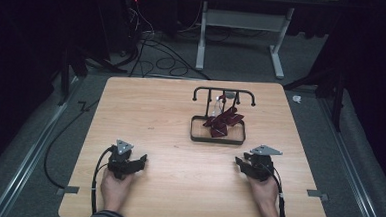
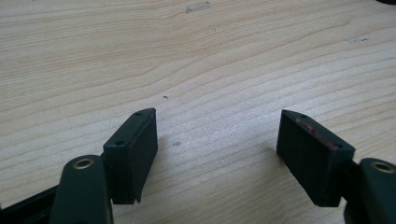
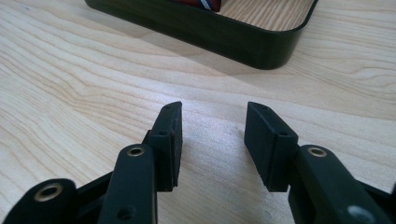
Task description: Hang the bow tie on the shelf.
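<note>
A low black tray (image 1: 217, 140) sits on the wooden table (image 1: 166, 112), right of centre. A crumpled dark red cloth (image 1: 223, 122) lies in it, under a black bar rack (image 1: 225, 91) at the tray's far side. My left gripper (image 1: 140, 161) rests near the front left of the table, held by a hand. Its jaws stand wide open over bare wood (image 2: 217, 116). My right gripper (image 1: 239, 161) rests at the front right, just in front of the tray, open with nothing between its pads (image 3: 212, 109). The tray's rounded corner (image 3: 261, 51) lies close ahead of it, with a strip of red cloth (image 3: 201, 3) inside.
Cables (image 1: 94, 183) trail from both grippers toward the table's front edge. Beyond the table lie a grey carpeted floor with loose wires (image 1: 158, 56) and a white table frame (image 1: 245, 26). Bare wood spreads between the two grippers.
</note>
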